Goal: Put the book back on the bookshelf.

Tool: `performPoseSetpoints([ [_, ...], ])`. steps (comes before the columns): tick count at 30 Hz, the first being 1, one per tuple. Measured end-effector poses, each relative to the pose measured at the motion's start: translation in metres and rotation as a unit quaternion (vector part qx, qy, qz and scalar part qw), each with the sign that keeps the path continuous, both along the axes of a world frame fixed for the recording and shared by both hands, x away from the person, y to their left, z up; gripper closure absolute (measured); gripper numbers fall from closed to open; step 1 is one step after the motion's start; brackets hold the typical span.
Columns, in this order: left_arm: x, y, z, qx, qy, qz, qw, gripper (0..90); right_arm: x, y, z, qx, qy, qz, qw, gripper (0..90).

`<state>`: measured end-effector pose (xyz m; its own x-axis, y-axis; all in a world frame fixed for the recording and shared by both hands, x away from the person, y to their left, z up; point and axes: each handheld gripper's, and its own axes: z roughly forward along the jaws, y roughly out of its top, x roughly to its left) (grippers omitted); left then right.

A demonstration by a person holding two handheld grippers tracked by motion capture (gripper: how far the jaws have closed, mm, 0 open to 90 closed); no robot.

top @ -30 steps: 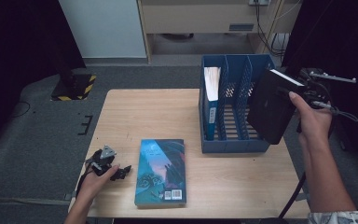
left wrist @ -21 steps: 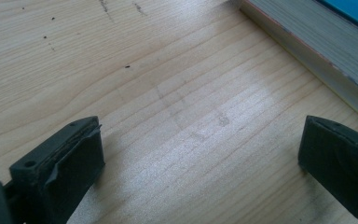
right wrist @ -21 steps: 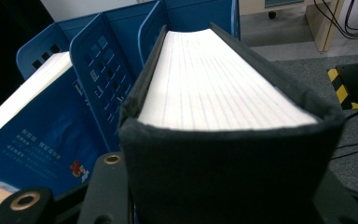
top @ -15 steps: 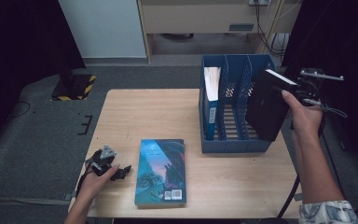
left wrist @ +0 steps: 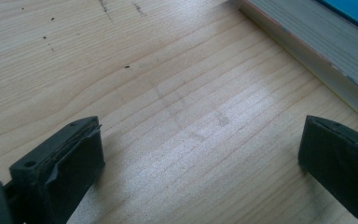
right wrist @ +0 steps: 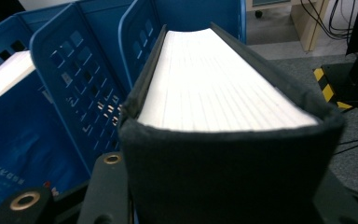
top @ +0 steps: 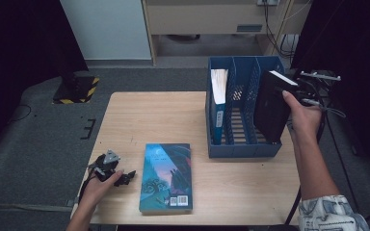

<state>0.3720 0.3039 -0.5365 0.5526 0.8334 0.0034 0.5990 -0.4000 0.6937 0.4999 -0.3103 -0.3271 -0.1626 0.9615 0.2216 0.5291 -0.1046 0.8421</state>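
My right gripper point(top: 296, 91) is shut on a thick black book point(top: 271, 108), held upright and slightly tilted, its lower end down in the rightmost slot of a blue file rack point(top: 241, 150). In the right gripper view the black book point(right wrist: 214, 93) shows its white page edge, with the rack's perforated dividers point(right wrist: 74, 79) to its left. A blue book point(top: 218, 103) stands in the rack's leftmost slot. A teal book point(top: 166, 175) lies flat on the table. My left gripper point(top: 117, 174) rests open on the table just left of that book, nothing between its jaws point(left wrist: 200, 172).
The wooden table point(top: 139, 120) has free room across its left and far side. The rack's middle slot holds nothing. The teal book's page edge point(left wrist: 317, 42) lies close ahead of the left gripper. Dark floor and a cabinet lie beyond the table.
My right hand has carried the black book left and down, into the rack's rightmost slot. The left gripper and the teal book have stayed in place.
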Motion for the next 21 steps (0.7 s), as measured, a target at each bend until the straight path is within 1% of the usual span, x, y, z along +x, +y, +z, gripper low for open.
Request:
performPoseSetpoints([
  [10,0.000,0.000,0.000,0.000,0.000,0.000,1.0000,0.0,0.011,0.008,-0.007,-0.013,0.002,-0.009,0.9999,53.4],
  [21,0.000,0.000,0.000,0.000,0.000,-0.001,1.0000,0.0,0.020,0.011,-0.016,-0.010,0.006,-0.021,0.9997,53.4],
])
